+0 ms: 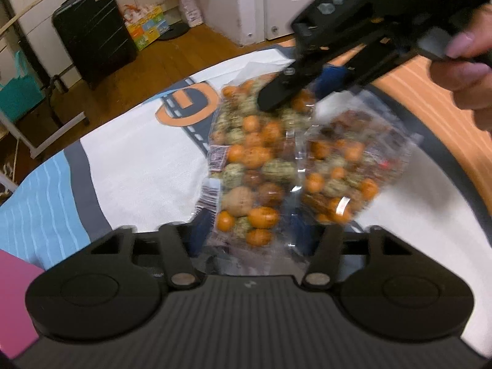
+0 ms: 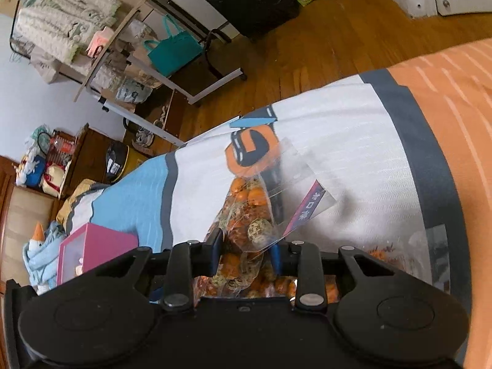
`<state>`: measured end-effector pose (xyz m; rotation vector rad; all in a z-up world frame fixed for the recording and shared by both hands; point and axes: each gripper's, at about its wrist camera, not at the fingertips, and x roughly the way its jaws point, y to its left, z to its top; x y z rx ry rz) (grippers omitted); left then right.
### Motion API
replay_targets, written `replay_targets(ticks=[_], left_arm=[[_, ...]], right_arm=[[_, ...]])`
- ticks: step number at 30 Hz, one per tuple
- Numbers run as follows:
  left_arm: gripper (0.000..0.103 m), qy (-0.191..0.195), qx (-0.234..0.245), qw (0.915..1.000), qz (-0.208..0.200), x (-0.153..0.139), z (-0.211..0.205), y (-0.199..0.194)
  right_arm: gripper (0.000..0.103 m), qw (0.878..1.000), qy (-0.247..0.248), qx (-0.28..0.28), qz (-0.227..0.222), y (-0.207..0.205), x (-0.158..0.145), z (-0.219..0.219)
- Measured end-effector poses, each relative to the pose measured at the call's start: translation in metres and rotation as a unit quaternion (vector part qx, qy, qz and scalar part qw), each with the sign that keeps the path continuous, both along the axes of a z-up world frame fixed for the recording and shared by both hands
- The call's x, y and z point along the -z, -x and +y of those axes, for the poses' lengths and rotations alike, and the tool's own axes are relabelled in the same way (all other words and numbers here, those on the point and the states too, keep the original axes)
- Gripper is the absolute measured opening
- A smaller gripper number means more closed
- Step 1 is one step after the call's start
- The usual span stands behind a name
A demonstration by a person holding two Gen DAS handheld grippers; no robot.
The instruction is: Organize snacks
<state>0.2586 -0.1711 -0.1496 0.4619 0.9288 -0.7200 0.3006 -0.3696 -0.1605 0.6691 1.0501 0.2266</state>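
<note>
A clear bag of orange and speckled green round snacks (image 1: pixel 252 160) hangs over the bed cover between both grippers. At the bottom of the left wrist view, my left gripper (image 1: pixel 249 233) has its blue pads against the bag's lower end. My right gripper (image 1: pixel 273 98) comes in from the upper right, held by a hand (image 1: pixel 464 70), and pinches the bag's top end. In the right wrist view, my right gripper (image 2: pixel 246 250) is shut on the same bag (image 2: pixel 246 215), whose labelled flap (image 2: pixel 304 206) sticks out ahead. A second clear snack bag (image 1: pixel 338 166) is just to the right.
The bed cover (image 1: pixel 132 160) is white with blue, grey and orange bands. A pink box (image 2: pixel 92 246) sits on the blue part. Beyond the bed's edge are the wooden floor, a black suitcase (image 1: pixel 92 30), a rack with a teal bag (image 2: pixel 172 49) and cluttered shelves.
</note>
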Motion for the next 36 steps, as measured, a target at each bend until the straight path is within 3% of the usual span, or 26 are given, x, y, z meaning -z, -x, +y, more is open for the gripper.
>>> replay_targets(ticks=[3, 13, 16, 18, 20, 25, 27, 29, 32, 36], left_arm=[[0.051, -0.008, -0.007, 0.9999, -0.003, -0.007, 0.001, 0.010], [0.049, 0.018, -0.029, 0.9994, -0.002, -0.024, 0.033, 0.034], [0.049, 0.036, -0.030, 0.9988, 0.012, -0.026, 0.042, 0.040], [0.040, 0.048, -0.031, 0.9979, 0.031, -0.024, 0.046, 0.042], [0.040, 0.059, -0.028, 0.9968, 0.046, -0.022, 0.050, 0.045], [0.046, 0.105, -0.050, 0.9873, 0.108, -0.010, 0.067, 0.040], [0.053, 0.133, -0.069, 0.9806, 0.126, -0.006, 0.078, 0.036], [0.054, 0.151, -0.087, 0.9772, 0.120, -0.006, 0.087, 0.033], [0.071, 0.172, -0.111, 0.9728, 0.108, -0.007, 0.099, 0.028], [0.073, 0.192, -0.140, 0.9638, 0.121, 0.005, 0.109, 0.009]], right_arm=[[0.035, 1.000, 0.001, -0.012, -0.005, 0.006, -0.011, 0.006], [0.034, 0.999, 0.032, -0.040, -0.016, 0.025, -0.044, 0.042], [0.034, 0.998, 0.043, -0.048, -0.010, 0.029, -0.050, 0.048], [0.033, 0.998, 0.048, -0.049, -0.008, 0.033, -0.050, 0.050], [0.033, 0.998, 0.050, -0.044, 0.000, 0.039, -0.046, 0.047], [0.033, 0.999, 0.042, -0.027, 0.008, 0.058, -0.029, 0.036], [0.033, 0.999, 0.042, -0.024, 0.002, 0.064, -0.025, 0.034], [0.033, 0.998, 0.054, -0.026, -0.001, 0.068, -0.022, 0.035], [0.033, 0.999, 0.047, -0.018, 0.003, 0.070, -0.016, 0.029], [0.034, 0.998, 0.052, -0.016, 0.009, 0.068, -0.011, 0.025]])
